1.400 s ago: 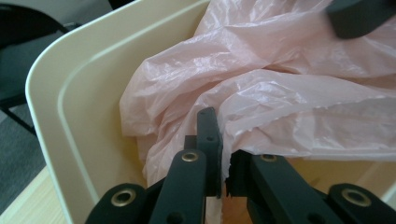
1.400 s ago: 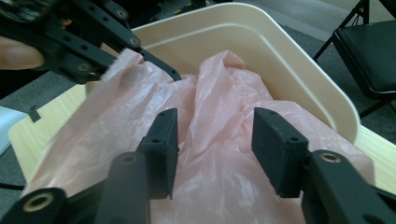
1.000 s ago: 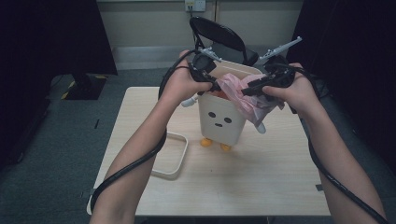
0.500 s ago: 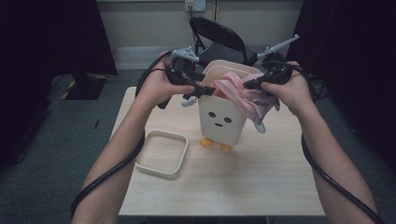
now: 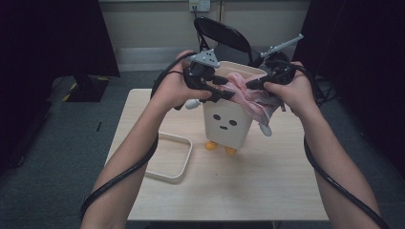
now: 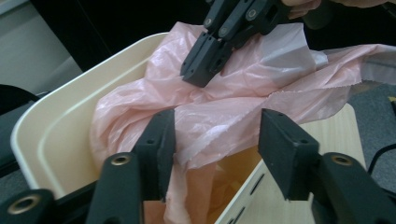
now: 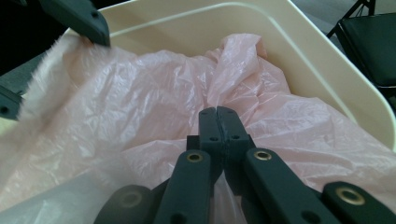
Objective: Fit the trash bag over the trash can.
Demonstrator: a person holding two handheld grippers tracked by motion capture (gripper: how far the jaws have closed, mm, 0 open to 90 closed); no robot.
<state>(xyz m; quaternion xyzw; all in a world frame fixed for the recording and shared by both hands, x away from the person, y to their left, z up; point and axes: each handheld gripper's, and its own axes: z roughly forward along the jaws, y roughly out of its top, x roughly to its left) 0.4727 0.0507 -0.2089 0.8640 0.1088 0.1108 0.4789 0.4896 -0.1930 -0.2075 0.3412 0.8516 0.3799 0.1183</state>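
Your right gripper [image 7: 217, 112] is pinching the pink bag [image 7: 140, 107] over the bin [image 5: 229, 121], hiding its inside, while your left gripper [image 6: 215, 140] is gaping open around the bag's edge.

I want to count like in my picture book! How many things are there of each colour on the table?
Cream: 2, the bin with a face and the tray.
Pink: 1, the bag in the bin.
Total: 3.
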